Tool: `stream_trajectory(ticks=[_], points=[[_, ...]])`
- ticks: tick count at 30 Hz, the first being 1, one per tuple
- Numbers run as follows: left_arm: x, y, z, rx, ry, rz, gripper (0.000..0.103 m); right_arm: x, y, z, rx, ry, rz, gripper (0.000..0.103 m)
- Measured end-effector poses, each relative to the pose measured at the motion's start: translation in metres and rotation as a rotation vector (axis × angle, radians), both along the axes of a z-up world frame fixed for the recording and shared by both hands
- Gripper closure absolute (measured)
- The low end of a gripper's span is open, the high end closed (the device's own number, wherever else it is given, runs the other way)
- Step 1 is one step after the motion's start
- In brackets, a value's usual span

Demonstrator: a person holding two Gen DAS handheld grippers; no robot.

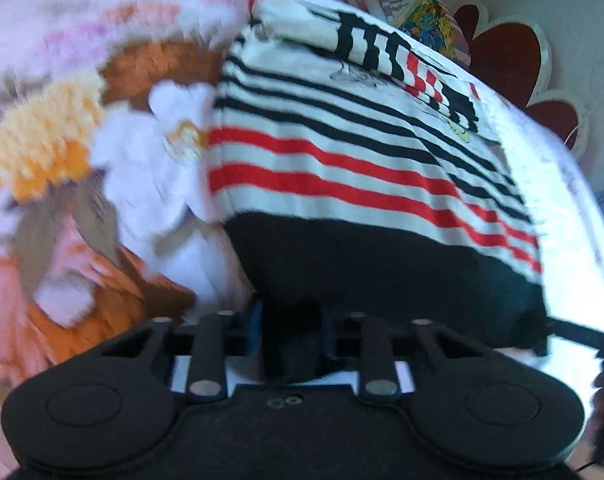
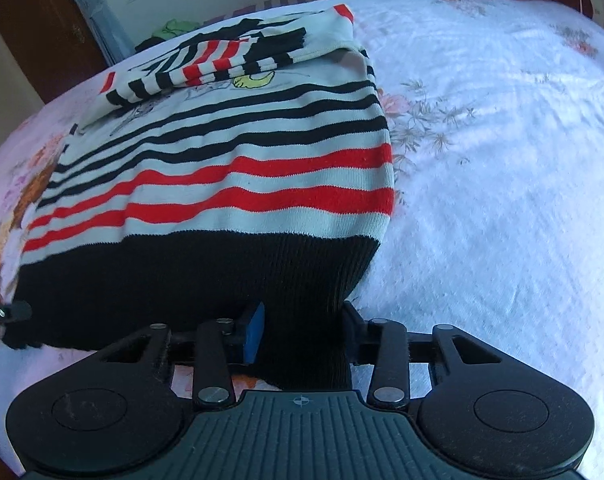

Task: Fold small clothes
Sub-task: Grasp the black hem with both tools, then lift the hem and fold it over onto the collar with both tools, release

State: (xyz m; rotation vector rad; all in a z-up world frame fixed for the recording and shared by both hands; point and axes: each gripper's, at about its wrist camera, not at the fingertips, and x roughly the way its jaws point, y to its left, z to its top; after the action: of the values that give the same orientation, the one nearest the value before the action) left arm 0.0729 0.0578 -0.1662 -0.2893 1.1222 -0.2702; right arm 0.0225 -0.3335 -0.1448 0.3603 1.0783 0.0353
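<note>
the striped sweater [image 2: 221,168] is gripped at its black hem by both the left gripper [image 1: 293,344] and right gripper [image 2: 302,340], its body stretched out ahead over the bed [image 2: 502,160].

The sweater [image 2: 221,168] pinched in my right gripper [image 2: 297,332] and in my left gripper [image 1: 291,334] has a solid black ribbed hem, then broad red and white bands, then thin black stripes on white. Its folded sleeve [image 2: 205,60] repeats black, red and white stripes, with a small yellow-green motif beneath. My grippers are black; one right finger pad [image 2: 254,330] is blue. The bedspread [image 2: 502,160] is white with pink, orange and brown flowers.
</note>
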Motion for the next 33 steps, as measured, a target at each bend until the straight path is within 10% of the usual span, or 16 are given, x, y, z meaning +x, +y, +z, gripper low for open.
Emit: stream_trajectory(ticks=[3, 7, 17, 25, 33], points=[[0.006, 0.001, -0.004, -0.032, 0.012, 0.005, 0.086, 0.001, -0.002, -0.001, 0.018, 0.009, -0.001, 0.065], [0.014, 0.002, -0.005, -0.071, 0.02, -0.005, 0.095, 0.005, -0.009, -0.001, 0.068, 0.02, -0.009, 0.094], [0.063, -0.017, 0.06, -0.166, -0.239, -0.045, 0.096, 0.056, -0.026, 0.056, 0.181, -0.198, -0.007, 0.095], [0.171, -0.039, 0.096, -0.196, -0.411, 0.004, 0.096, 0.177, -0.052, 0.081, 0.217, -0.357, -0.046, 0.095], [0.298, -0.071, 0.07, -0.128, -0.409, 0.078, 0.096, 0.323, -0.087, 0.032, 0.24, -0.294, -0.105, 0.095]])
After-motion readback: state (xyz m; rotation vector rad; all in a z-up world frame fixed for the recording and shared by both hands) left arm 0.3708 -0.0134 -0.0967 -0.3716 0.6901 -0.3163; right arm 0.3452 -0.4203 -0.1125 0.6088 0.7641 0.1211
